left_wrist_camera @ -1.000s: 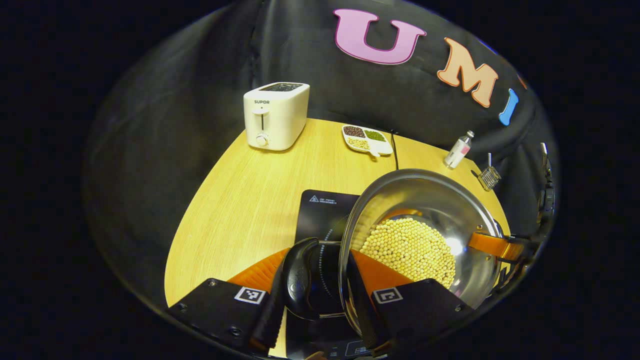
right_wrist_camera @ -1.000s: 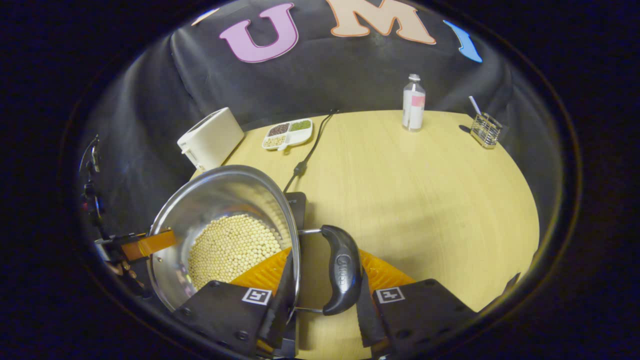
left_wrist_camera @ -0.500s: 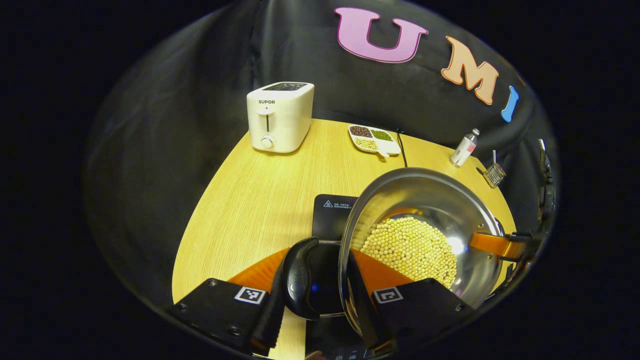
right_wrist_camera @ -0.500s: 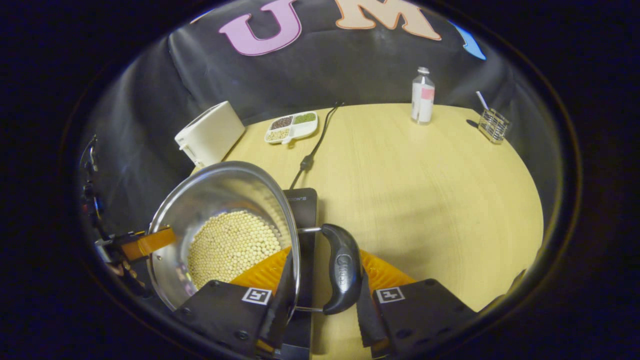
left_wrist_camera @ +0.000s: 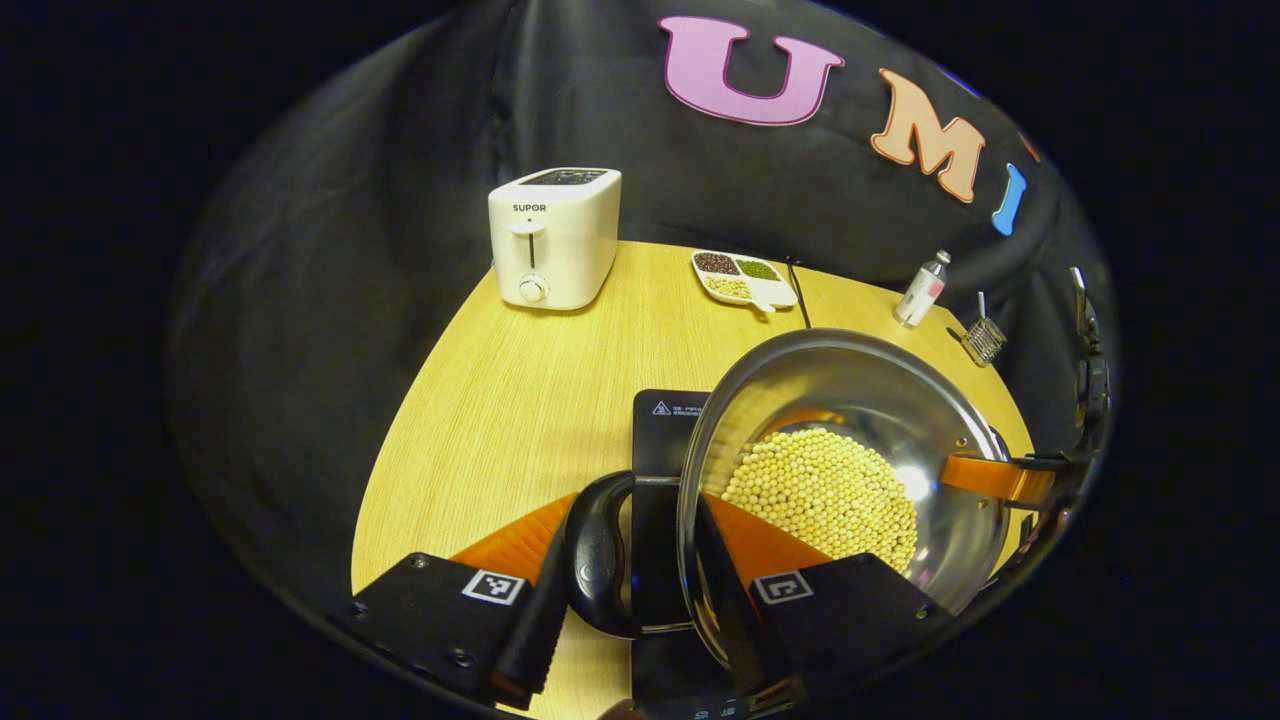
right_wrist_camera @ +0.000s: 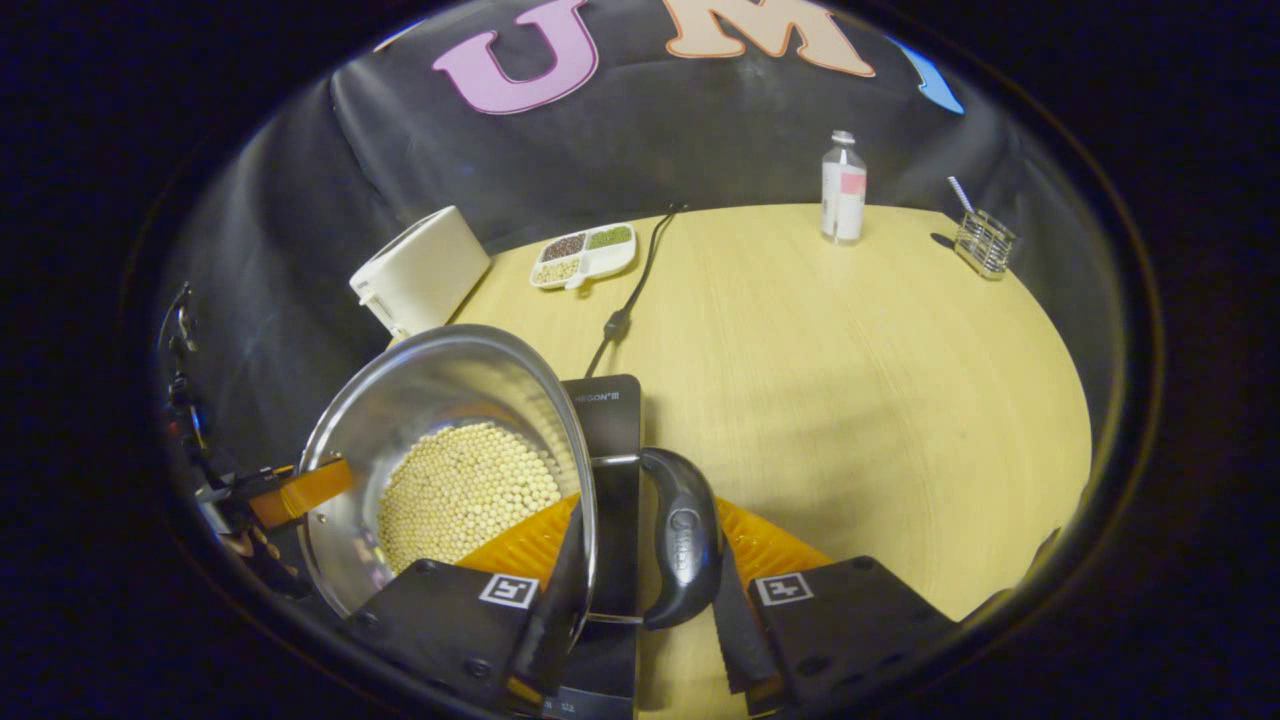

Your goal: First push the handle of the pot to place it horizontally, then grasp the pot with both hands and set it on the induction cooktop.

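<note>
Steel pot [left_wrist_camera: 850, 400] of pale beans [left_wrist_camera: 820, 490], both grippers [left_wrist_camera: 625, 640] [right_wrist_camera: 640, 640] clamped on its black handles [left_wrist_camera: 597, 555] [right_wrist_camera: 682, 535].

The toaster [left_wrist_camera: 553, 236] carries the word "SUPOR" on its front. The cooktop [left_wrist_camera: 662, 420] bears a warning triangle beside print too small to read. Each tool shows a square black-and-white marker.

Left tongs [left_wrist_camera: 640, 600] clamp pot [left_wrist_camera: 850, 400] by black side handle [left_wrist_camera: 597, 555] and rim. Pot holds pale beans [left_wrist_camera: 822, 495], sits over black cooktop [left_wrist_camera: 665, 430]. Other tongs [left_wrist_camera: 1000, 480] grip far rim. Toaster [left_wrist_camera: 553, 237], divided dish [left_wrist_camera: 745, 279], bottle [left_wrist_camera: 921, 290] on tabletop [left_wrist_camera: 500, 400].
</note>
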Tool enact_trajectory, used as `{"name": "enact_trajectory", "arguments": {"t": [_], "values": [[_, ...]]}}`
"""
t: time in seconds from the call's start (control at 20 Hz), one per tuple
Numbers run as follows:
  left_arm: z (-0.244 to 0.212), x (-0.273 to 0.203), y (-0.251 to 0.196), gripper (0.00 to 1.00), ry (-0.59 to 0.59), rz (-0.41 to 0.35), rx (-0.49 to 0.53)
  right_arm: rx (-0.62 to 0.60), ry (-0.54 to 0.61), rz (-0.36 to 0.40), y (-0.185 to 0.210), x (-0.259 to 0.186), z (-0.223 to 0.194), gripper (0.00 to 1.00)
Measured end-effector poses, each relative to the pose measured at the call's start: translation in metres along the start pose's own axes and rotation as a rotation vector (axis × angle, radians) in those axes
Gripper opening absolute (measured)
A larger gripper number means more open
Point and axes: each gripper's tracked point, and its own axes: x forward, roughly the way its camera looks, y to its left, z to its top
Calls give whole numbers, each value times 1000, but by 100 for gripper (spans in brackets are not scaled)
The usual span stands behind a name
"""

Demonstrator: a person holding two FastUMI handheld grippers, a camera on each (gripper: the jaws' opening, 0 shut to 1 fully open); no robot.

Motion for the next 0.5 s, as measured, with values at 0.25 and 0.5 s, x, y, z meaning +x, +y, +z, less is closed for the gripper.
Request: {"name": "enact_trajectory", "arguments": {"t": [0.25,0.5], "values": [[-9,4,3,73,13,32,56,-23,-7,-2,-1,2,-1,75],[1,4,-3,99,-55,32,103,-34,-11,11,4,2,-2,95]]}}
